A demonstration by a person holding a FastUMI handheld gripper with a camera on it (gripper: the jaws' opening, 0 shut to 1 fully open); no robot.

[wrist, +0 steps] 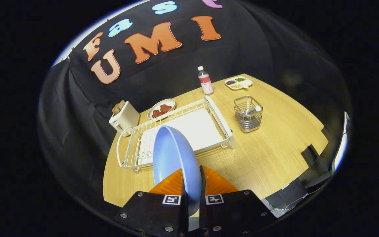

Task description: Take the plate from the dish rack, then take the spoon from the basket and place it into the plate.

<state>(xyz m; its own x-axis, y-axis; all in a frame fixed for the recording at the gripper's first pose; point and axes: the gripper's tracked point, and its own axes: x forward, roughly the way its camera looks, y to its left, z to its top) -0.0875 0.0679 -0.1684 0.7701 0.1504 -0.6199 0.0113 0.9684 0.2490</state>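
The plate (pixel 174 158), light blue, is standing on edge between the two fingers of the gripper (pixel 193 187), which are clamping its rim from both sides. It is hanging over the near edge of the worktop (pixel 275 154), in front of the white dish rack (pixel 179 131). The wire basket (pixel 248 114) is sitting well apart, toward the far right corner, with the spoon (pixel 253 110) lying inside it. A bottle (pixel 205 80) is standing near the far edge.

The gripper (pixel 193 184) pinches the blue plate (pixel 173 158) on edge between both fingers. Beyond stands the white dish rack (pixel 209 126) on the table (pixel 275 154).
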